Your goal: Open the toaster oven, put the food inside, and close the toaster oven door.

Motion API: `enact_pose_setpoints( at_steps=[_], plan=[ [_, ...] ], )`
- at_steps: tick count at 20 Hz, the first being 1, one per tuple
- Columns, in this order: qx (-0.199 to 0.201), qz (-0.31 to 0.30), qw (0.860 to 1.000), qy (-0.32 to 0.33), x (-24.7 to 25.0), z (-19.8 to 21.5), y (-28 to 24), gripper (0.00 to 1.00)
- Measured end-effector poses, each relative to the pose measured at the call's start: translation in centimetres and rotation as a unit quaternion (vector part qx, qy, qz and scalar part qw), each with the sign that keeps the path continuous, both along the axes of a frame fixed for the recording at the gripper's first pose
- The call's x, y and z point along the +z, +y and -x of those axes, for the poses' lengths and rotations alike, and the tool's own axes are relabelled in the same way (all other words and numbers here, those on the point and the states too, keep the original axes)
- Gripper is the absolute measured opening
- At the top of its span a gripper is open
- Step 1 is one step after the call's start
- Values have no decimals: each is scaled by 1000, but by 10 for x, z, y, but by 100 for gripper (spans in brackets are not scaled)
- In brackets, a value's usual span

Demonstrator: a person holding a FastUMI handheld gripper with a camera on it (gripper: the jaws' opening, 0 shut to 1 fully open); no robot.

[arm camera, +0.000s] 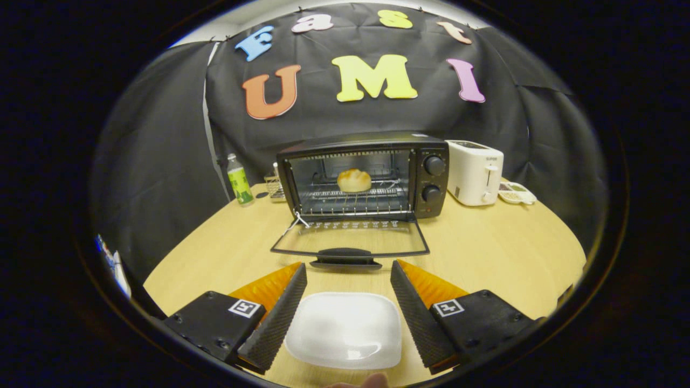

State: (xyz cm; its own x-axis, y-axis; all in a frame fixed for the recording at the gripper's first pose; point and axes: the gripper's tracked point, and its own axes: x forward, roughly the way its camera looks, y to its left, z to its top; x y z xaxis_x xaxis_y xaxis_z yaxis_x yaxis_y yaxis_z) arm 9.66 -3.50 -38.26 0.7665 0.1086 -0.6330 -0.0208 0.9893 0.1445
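Observation:
A black toaster oven [366, 175] stands on the wooden table [485, 253] beyond the fingers. Its glass door [350, 237] lies folded down flat, with the door handle [345, 257] just ahead of the fingertips. A round bread roll [354, 180] rests on the wire rack inside the oven. My gripper [347, 275] is open, with nothing pressed between its fingers. A white square plate [345, 328] lies bare on the table below and between the two fingers.
A white pop-up toaster [475, 172] stands right of the oven, with a small dish [516, 194] beside it. A green-labelled bottle [240, 180] and a small wire rack [275, 186] sit to the oven's left. A fingertip [372, 381] shows behind the plate.

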Motion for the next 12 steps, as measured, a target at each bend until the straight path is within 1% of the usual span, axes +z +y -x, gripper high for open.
enact_pose_setpoints(
  at_steps=[6,12],
  plan=[
    [5,18,999,34,-32,-20,8,100],
    [4,20,997,77,-58,-28,15,100]
  ],
)
